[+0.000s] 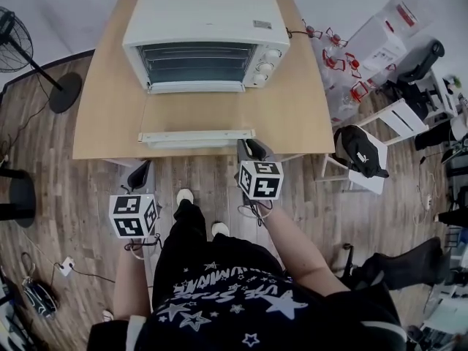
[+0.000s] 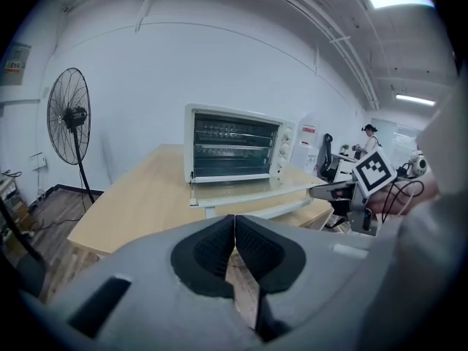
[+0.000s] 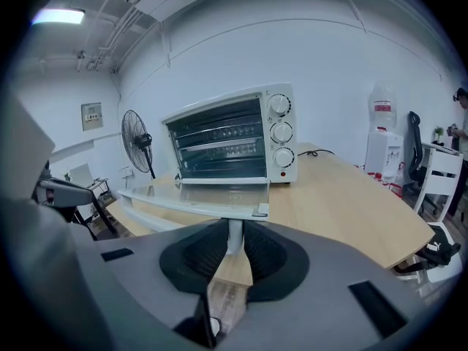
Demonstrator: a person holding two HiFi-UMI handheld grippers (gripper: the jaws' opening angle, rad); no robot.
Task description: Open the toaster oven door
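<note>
While the oven door (image 1: 196,115) lies flat, right tongs (image 3: 234,243) clamp its handle (image 1: 196,135).

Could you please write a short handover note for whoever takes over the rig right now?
Left claw: shut, empty, short of the table's near edge.
Right claw: shut on the right end of the door handle.
Toaster oven: at the back of the table; its door lies folded down flat, handle by the near edge.
Done: the door looks fully open.
Left: probably only to release the handle and back the right claw away.
</note>
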